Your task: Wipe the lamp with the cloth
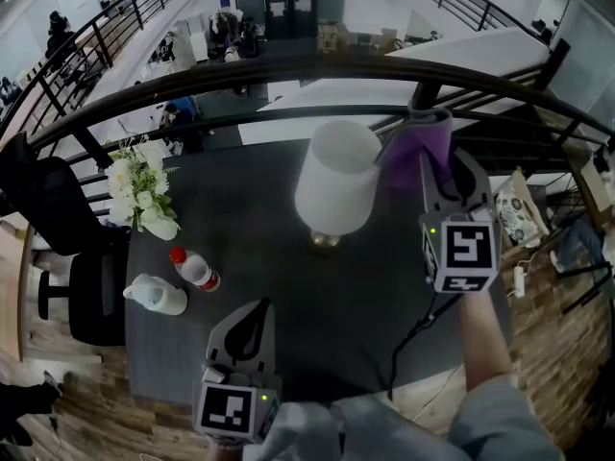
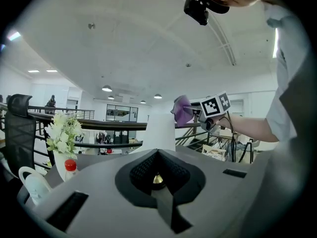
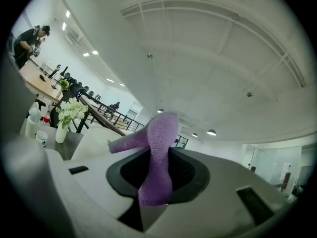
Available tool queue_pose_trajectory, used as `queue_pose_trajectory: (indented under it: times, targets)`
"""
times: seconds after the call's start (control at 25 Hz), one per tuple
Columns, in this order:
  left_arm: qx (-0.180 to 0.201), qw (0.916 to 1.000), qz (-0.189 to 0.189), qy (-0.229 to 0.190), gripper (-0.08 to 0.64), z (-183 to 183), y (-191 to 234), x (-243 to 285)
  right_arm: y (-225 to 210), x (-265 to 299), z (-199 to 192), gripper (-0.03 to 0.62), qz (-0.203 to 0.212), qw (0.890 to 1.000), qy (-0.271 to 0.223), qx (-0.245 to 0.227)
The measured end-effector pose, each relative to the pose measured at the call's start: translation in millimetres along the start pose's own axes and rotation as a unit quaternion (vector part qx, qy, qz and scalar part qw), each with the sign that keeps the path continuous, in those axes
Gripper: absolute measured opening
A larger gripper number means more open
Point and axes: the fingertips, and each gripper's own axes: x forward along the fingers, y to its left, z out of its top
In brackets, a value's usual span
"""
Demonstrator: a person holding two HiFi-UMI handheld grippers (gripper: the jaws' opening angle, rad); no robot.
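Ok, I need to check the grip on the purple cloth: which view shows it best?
The right gripper view: the cloth fills mid-frame, pinched in the right tool. The head view shows it bunched beside the lamp; the left gripper view shows only a small distant tuft.

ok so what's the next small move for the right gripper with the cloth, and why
Probably ease the right gripper a little to its left, so the purple cloth presses onto the lamp shade. That gripper is shut on the cloth and holds it up beside the shade's upper right side. Whether they touch, I cannot tell. The left gripper is shut, empty and low, so it is no help here.
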Motion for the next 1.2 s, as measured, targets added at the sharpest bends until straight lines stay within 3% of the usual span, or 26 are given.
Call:
queue_pose_trajectory:
  times: [0.28, 0.52, 0.72, 0.96, 1.08, 1.2]
  targets:
    - [-0.006, 0.9994, 0.033, 0.007, 0.009, -6, -2, 1, -17, 46, 12, 0.098, 0.029, 0.999, -0.040, -0.021]
    - [-0.009, 0.9980, 0.060, 0.016, 0.009, -10, -5, 0, -3, 90, 18, 0.098, 0.129, 0.989, -0.076, -0.016]
    - [-0.006, 0.9964, 0.080, 0.025, 0.009, -14, -2, -1, 30, 122, 17, 0.098, 0.248, 0.964, -0.091, -0.009]
    - [-0.008, 0.9948, 0.096, 0.033, 0.009, -18, -5, -2, 73, 131, -2, 0.098, 0.384, 0.920, -0.076, -0.019]
    - [-0.007, 0.9942, 0.100, 0.039, 0.009, -20, -5, -1, 86, 128, -15, 0.097, 0.421, 0.905, -0.063, -0.018]
    - [-0.006, 0.9942, 0.099, 0.043, 0.009, -23, -5, 2, 88, 126, -28, 0.097, 0.434, 0.899, -0.048, -0.007]
